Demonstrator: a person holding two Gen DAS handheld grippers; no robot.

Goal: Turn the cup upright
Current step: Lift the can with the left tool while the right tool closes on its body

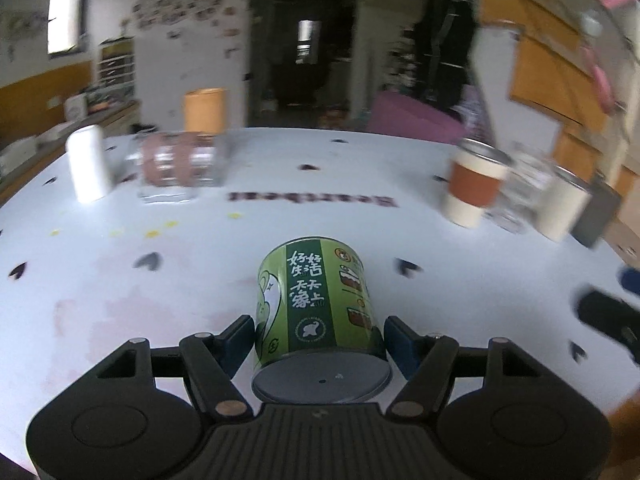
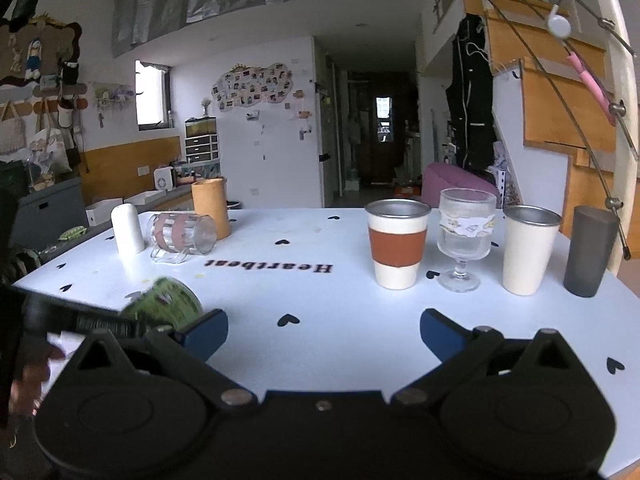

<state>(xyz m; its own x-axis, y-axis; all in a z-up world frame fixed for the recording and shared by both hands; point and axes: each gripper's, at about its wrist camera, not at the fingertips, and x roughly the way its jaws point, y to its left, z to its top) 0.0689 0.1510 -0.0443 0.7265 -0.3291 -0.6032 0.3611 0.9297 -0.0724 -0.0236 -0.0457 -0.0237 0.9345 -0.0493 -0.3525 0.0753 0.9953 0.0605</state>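
A green printed cup (image 1: 316, 304) lies on its side on the white table (image 1: 280, 240), its grey end facing my left wrist camera. My left gripper (image 1: 320, 340) has its blue pads on both sides of the cup, shut on it. In the right wrist view the same green cup (image 2: 168, 304) shows blurred at the left, with the left gripper's black body beside it. My right gripper (image 2: 324, 330) is open and empty above the table, apart from the cup.
At the back left stand a white cup (image 2: 127, 229) and an orange cup (image 2: 210, 208), with a glass mug (image 2: 182, 236) lying on its side. At the right stand a banded cup (image 2: 397, 246), a stemmed glass (image 2: 464, 236), a cream cup (image 2: 528, 248) and a grey cup (image 2: 590, 250).
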